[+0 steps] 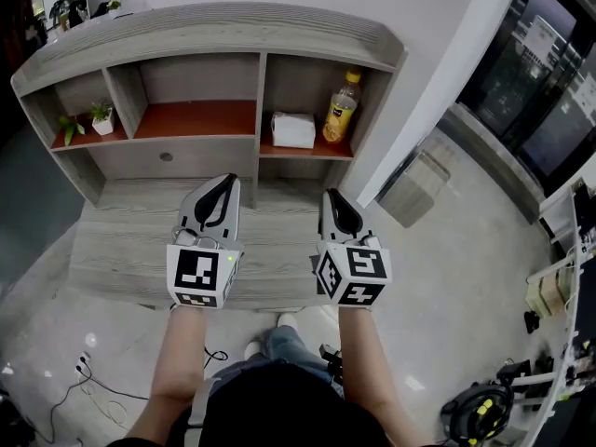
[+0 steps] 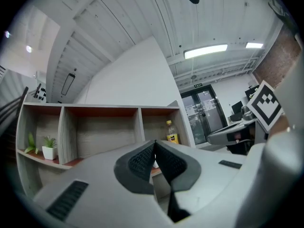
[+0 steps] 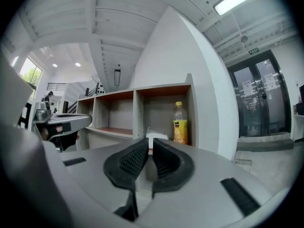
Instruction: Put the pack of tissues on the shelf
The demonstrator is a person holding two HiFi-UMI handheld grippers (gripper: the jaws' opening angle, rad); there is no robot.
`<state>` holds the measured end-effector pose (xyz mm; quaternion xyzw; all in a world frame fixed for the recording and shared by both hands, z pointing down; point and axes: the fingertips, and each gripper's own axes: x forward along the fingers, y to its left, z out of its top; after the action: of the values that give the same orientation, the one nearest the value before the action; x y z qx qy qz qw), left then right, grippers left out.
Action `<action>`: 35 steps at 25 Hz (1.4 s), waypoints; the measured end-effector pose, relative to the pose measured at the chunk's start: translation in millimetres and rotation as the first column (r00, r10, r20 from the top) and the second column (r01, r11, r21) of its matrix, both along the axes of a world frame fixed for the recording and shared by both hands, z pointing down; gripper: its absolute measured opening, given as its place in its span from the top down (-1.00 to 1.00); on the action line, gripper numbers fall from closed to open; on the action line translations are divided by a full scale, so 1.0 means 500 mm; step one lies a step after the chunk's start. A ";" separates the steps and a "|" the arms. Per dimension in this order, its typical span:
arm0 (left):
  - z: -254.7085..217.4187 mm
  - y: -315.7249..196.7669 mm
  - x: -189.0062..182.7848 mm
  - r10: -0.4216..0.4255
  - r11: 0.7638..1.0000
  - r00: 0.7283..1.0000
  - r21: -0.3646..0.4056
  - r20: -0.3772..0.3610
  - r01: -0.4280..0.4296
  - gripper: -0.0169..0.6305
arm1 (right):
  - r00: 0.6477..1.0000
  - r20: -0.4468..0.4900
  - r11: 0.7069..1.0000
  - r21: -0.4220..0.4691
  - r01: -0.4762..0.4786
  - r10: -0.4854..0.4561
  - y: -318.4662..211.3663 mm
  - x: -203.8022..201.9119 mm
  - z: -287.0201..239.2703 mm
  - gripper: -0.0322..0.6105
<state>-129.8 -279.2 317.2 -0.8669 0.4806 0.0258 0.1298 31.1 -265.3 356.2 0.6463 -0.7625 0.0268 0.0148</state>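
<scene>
Though illegible, yellow label (image 1: 339, 115) on bottle (image 1: 344, 99) nr tissue pack (image 1: 293, 129)

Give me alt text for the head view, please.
The pack of tissues lies on the shelf, in its right compartment beside a yellow bottle. The left gripper and right gripper are held empty over the wooden desk below; a potted plant stands in the leftmost compartment.
</scene>
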 end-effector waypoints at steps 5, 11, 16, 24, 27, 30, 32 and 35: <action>-0.007 0.016 -0.005 0.008 1.000 1.000 0.014 -0.004 -0.008 0.92 | 1.000 -0.026 0.999 0.043 0.003 -0.002 0.048 0.000 -0.034 0.85; -0.026 0.016 0.001 0.002 0.999 1.000 0.043 -0.004 -0.002 0.92 | 0.999 -0.045 0.997 0.079 -0.011 0.015 0.057 0.019 -0.063 0.85; -0.027 0.002 0.008 -0.029 0.999 1.000 0.039 -0.009 0.029 0.92 | 0.997 -0.082 0.994 0.104 0.013 -0.004 0.044 0.030 -0.078 0.85; -0.031 -0.019 0.042 -0.088 0.995 0.996 0.036 -0.021 0.089 0.92 | 0.992 -0.116 0.997 0.059 0.055 -0.048 0.002 0.070 -0.064 0.85; -0.035 -0.022 0.057 -0.108 0.993 0.994 0.044 -0.019 0.108 0.92 | 0.990 -0.124 0.997 0.036 0.070 -0.065 -0.011 0.089 -0.056 0.85; -0.030 -0.029 0.065 -0.132 0.991 0.991 0.033 -0.021 0.132 0.92 | 0.988 -0.130 0.996 0.025 0.089 -0.085 -0.020 0.101 -0.052 0.85; -0.027 -0.032 0.071 -0.142 0.989 0.990 0.030 -0.019 0.142 0.92 | 0.987 -0.132 0.995 0.021 0.099 -0.095 -0.025 0.108 -0.050 0.85; -0.021 -0.034 0.084 -0.149 0.989 0.989 0.023 -0.001 0.149 0.91 | 0.986 -0.125 0.994 0.016 0.109 -0.106 -0.030 0.119 -0.048 0.85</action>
<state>-87.6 -296.3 306.8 -0.8270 0.5437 0.0210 0.1414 90.6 -280.4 332.4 0.6048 -0.7941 -0.0230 0.0562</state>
